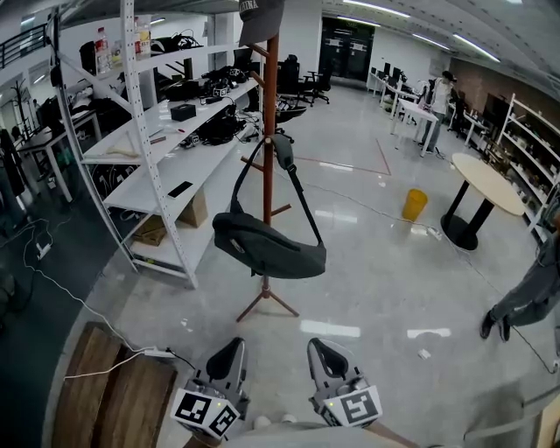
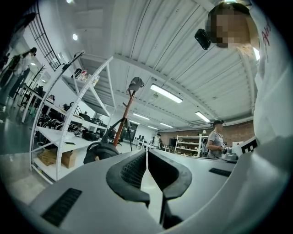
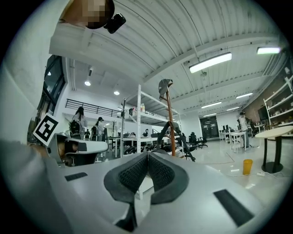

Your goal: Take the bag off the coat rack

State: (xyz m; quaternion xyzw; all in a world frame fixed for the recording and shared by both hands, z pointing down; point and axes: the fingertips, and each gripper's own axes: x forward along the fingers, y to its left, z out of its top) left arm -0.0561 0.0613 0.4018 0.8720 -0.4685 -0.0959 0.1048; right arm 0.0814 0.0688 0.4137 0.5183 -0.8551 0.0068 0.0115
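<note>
A black sling bag [image 1: 267, 246] hangs by its strap [image 1: 284, 156] from a hook of the brown coat rack [image 1: 269, 131]; a grey cap [image 1: 260, 19] tops the pole. The bag [image 2: 100, 151] and rack [image 2: 122, 123] show left of centre in the left gripper view. The rack [image 3: 170, 123] stands behind the jaws in the right gripper view, the bag mostly hidden. My left gripper [image 1: 229, 353] and right gripper [image 1: 319, 351] are low at the frame's bottom, well short of the rack. Both are shut, tips touching, with nothing between them.
White shelving [image 1: 166, 131] with black gear stands left of the rack, a cardboard box [image 1: 193, 210] under it. A round table [image 1: 492, 184] and yellow bin [image 1: 414, 204] are right. A person [image 1: 529, 293] stands at the right edge. A white cable [image 1: 79, 302] crosses the floor by wooden planks [image 1: 114, 394].
</note>
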